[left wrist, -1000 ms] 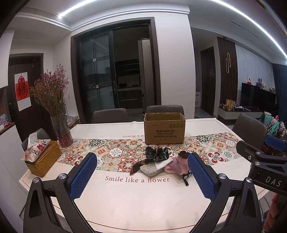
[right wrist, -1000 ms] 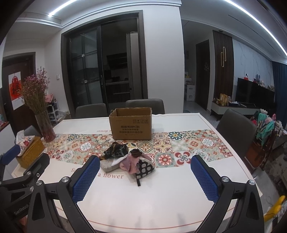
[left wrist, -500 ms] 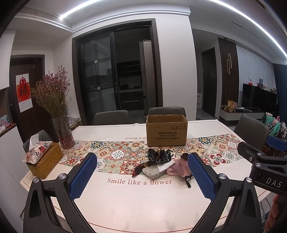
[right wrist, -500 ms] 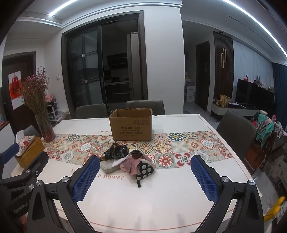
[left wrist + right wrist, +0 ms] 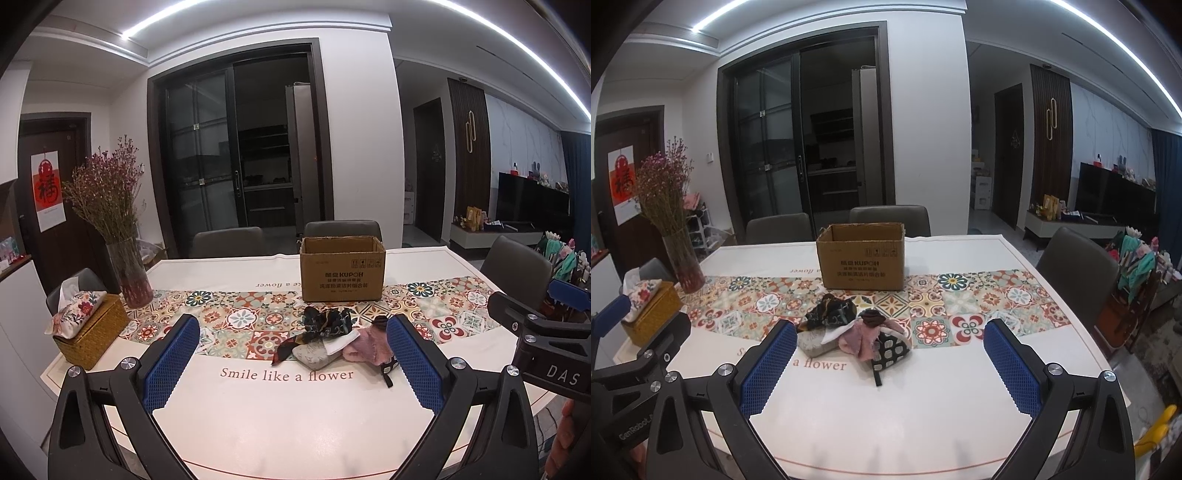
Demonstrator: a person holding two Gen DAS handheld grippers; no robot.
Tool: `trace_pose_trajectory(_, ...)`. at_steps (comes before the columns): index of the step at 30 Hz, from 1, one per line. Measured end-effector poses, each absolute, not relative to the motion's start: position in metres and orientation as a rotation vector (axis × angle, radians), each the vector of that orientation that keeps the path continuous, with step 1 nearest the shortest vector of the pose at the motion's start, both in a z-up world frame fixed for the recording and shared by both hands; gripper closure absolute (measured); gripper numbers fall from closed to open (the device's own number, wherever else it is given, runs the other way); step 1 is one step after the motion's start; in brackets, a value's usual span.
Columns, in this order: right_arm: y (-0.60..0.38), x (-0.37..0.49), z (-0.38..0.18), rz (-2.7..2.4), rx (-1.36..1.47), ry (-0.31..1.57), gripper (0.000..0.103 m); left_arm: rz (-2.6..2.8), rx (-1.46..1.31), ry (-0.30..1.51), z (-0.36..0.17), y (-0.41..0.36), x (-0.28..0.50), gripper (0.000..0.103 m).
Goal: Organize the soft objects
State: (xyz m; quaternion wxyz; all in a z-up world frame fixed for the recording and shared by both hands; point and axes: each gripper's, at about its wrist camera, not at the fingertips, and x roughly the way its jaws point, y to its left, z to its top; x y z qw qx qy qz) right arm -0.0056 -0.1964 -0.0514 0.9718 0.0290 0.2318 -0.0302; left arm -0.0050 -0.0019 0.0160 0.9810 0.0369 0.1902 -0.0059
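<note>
Both claws wide apart, nothing between the pads. Left gripper (image 5: 293, 363) fills the bottom of the left wrist view, blue pads (image 5: 171, 363) low left and low right; right gripper (image 5: 890, 367) sits the same way in the right wrist view, and its black frame also pokes in at the right edge of the left view. Neither touches the table (image 5: 295, 424). Pile of soft objects (image 5: 334, 341) lies just below frame centre in the left view, on the near edge of the patterned runner (image 5: 240, 321), right above the "Smile like a flower" print. Pile contents: dark patterned cloth (image 5: 831, 314) at the back, grey pouch (image 5: 812, 339) front left, white piece between them, pink fuzzy item (image 5: 860, 338) to the right, black-and-white patterned item (image 5: 892, 350) with a strap at the front right. Open cardboard box (image 5: 342, 269) stands upright just behind the pile, centre frame; can't see inside. Vase with dried flowers (image 5: 127, 273) and wicker tissue box (image 5: 90, 332) at left of frame, well apart from the pile. A bit of the person's hand shows at the lower right corner of the left view.
</note>
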Motion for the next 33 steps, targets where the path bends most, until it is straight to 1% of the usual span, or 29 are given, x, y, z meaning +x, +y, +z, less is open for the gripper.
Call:
trace_pose_trajectory(16,-0.189,0.013,-0.062,-0.062,0.047,0.502,0.001,-0.038,0.069,0.432,0.007,0.004,0.015,0.000)
trace_pose_trajectory(24,-0.179,0.047,-0.070,-0.072,0.046,0.542,0.001,-0.052,0.077,0.474,-0.004,0.011,0.052,0.000)
trace_pose_trajectory(33,-0.167,0.100,-0.084,-0.091,0.032,0.577,0.001,-0.093,0.097,0.504,-0.018,0.020,0.111,0.000)
